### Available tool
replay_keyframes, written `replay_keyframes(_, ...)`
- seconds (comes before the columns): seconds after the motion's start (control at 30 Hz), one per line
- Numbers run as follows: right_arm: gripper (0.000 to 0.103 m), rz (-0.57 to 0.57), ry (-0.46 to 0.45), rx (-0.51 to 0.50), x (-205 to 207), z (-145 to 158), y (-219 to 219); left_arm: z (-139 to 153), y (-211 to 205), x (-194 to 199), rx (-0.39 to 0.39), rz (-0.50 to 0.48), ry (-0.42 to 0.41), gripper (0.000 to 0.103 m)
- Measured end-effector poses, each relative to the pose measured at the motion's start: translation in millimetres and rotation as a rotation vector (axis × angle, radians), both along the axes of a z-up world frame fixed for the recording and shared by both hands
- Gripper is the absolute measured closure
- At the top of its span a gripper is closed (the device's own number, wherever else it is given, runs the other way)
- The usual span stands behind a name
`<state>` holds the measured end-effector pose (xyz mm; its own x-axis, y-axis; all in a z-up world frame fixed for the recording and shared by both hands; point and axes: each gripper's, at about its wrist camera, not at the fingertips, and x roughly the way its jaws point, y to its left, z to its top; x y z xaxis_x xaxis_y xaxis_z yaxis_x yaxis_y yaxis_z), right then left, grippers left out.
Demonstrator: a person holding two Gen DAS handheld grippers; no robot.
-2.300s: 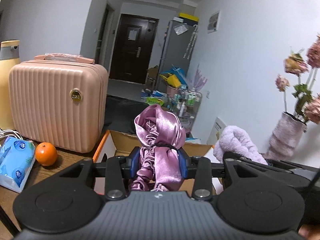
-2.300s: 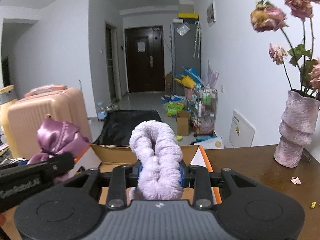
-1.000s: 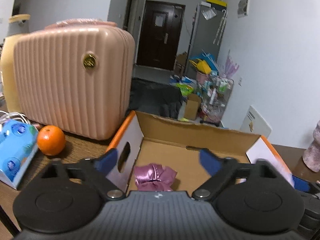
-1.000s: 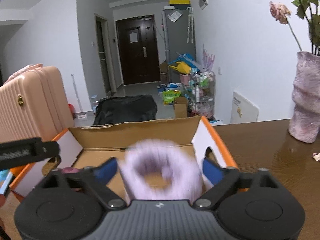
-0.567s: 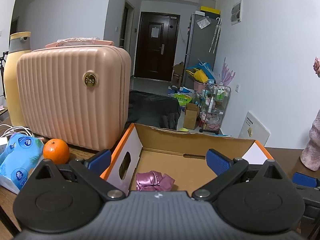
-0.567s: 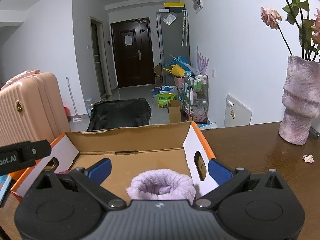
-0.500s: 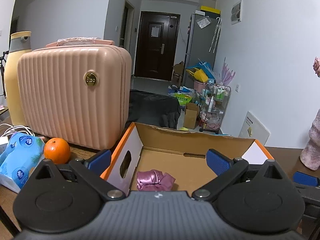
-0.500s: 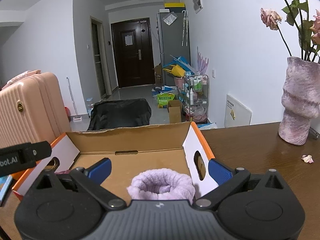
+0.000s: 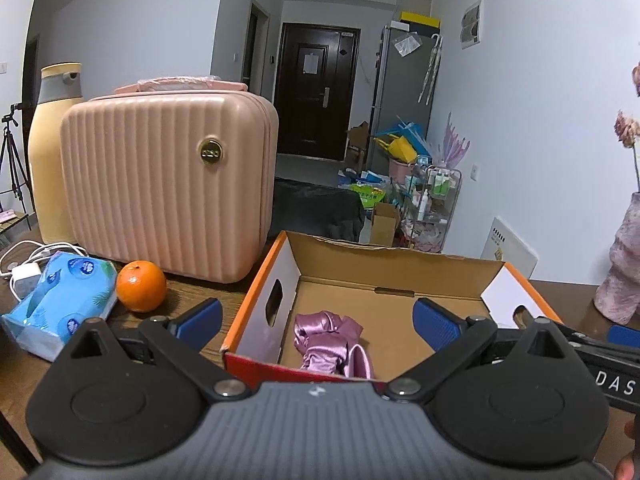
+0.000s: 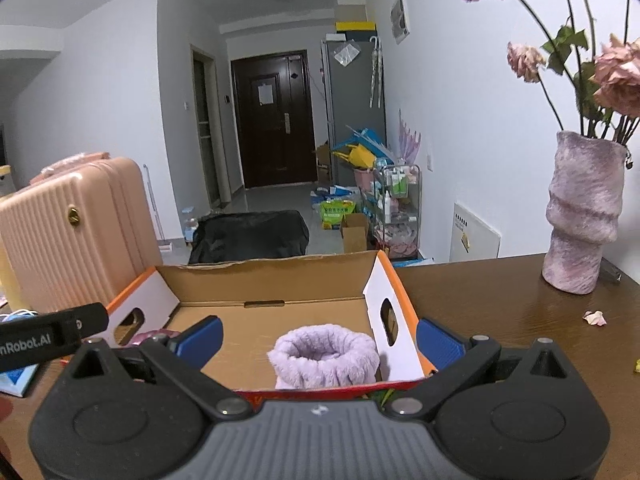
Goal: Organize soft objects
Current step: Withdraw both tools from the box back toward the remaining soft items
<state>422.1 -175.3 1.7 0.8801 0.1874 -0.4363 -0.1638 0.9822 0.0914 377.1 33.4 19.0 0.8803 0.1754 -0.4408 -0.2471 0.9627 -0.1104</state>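
An open cardboard box (image 9: 394, 270) with orange edges stands on the wooden table; it also shows in the right wrist view (image 10: 276, 272). A pink satin cloth (image 9: 332, 344) lies on its floor at the left. A fluffy lilac band (image 10: 324, 358) lies on its floor at the right. My left gripper (image 9: 318, 320) is open and empty, held just in front of the box above the satin cloth. My right gripper (image 10: 320, 338) is open and empty, held in front of the box near the lilac band.
A pink ribbed case (image 9: 168, 184), an orange (image 9: 141, 286), a blue tissue pack (image 9: 60, 304), a white charger cable (image 9: 28, 264) and a yellow bottle (image 9: 52, 152) lie left of the box. A lilac vase (image 10: 584, 220) with dried roses and fallen petals (image 10: 595, 317) are at the right.
Both grippers opened and dropped the satin cloth and the lilac band into the box, then drew back a little. Both soft things now lie still on the box floor.
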Motion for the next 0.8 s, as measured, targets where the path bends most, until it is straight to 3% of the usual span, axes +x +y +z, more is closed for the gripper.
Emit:
replay_keyframes(0.4, 0.000, 0.032, -0.047, 0.005, -49.5, 11.3, -5.9, 17.4, 3.0, -52.3, 0.000, -0.022, -0.055, 0.000)
replay_keyframes(0.8, 0.000, 0.037, -0.066, -0.016, -93.3, 16.7, -13.4, 19.7, 6.6, -96.6, 0.027, -0.042, -0.061, 0.000)
